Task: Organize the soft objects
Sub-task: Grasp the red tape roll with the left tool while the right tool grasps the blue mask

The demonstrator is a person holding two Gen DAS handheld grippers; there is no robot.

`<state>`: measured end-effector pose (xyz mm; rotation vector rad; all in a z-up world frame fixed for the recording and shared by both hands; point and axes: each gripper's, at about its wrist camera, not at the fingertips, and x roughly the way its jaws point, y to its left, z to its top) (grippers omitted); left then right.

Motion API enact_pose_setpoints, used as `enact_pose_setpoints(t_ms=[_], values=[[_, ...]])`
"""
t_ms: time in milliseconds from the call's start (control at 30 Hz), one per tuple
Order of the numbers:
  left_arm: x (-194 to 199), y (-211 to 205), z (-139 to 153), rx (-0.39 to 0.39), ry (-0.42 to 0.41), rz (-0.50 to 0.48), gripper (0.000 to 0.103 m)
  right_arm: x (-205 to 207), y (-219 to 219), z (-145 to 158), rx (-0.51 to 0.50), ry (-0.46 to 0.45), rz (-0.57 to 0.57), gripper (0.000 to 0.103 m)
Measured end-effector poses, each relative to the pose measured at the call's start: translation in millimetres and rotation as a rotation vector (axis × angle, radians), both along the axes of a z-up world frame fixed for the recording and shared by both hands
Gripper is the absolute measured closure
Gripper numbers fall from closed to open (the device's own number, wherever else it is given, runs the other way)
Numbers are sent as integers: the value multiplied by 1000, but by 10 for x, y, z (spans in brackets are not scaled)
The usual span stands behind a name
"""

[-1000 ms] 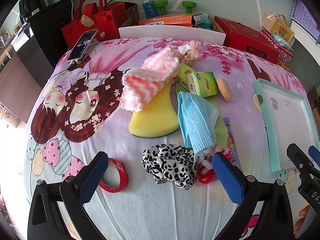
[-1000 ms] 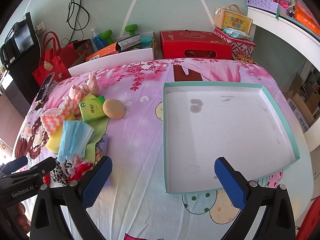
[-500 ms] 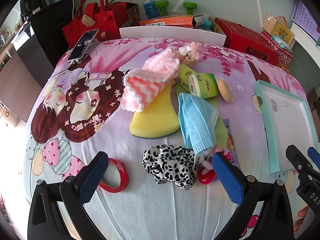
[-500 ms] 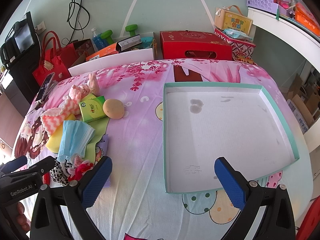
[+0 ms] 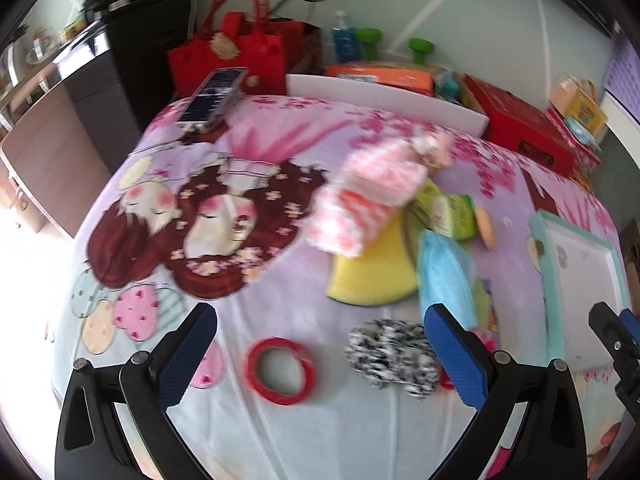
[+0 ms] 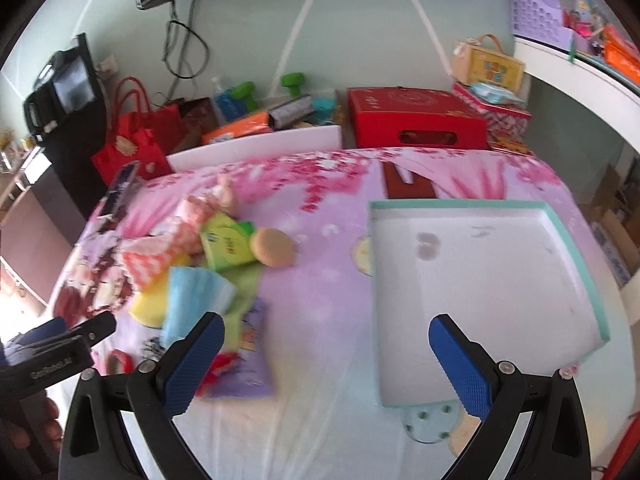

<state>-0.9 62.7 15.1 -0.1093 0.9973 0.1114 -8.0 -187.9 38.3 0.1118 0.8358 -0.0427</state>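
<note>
Both hand-held grippers hang over a bed with a cartoon sheet (image 5: pixel 168 216), and each one has its blue fingers spread wide apart with nothing between them. Under the left hand-held gripper (image 5: pixel 320 354) lie a red tape ring (image 5: pixel 280 370) and a black-and-white spotted scrunchie (image 5: pixel 390 354). Past them the soft things sit in a heap: a yellow sponge (image 5: pixel 370 280), a pink and white cloth (image 5: pixel 360 204) resting on it, a blue face mask (image 5: pixel 444 276) and a green pack (image 5: pixel 448 210). The right hand-held gripper (image 6: pixel 324 360) hangs near the front edge of a big box lid (image 6: pixel 576 240) with a teal rim. Its white inside holds no things, only a few faint marks. The heap lies well to the left of the lid.
</note>
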Motion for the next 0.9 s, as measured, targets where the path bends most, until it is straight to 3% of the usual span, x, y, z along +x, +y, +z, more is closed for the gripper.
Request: enact_pose_setpoints(t_ms=[167, 400, 767, 900], values=[[-12, 209, -119, -40, 11, 55, 0, 130, 198, -45, 28, 18, 41, 0], [-23, 177, -423, -53, 96, -12, 0, 312, 453, -157, 84, 54, 101, 0], [-52, 348, -753, -99, 231, 15, 0, 509, 740, -484, 113, 147, 164, 0], [-67, 339, -805, -116, 246, -2, 0, 570, 823, -543, 113, 156, 176, 8]])
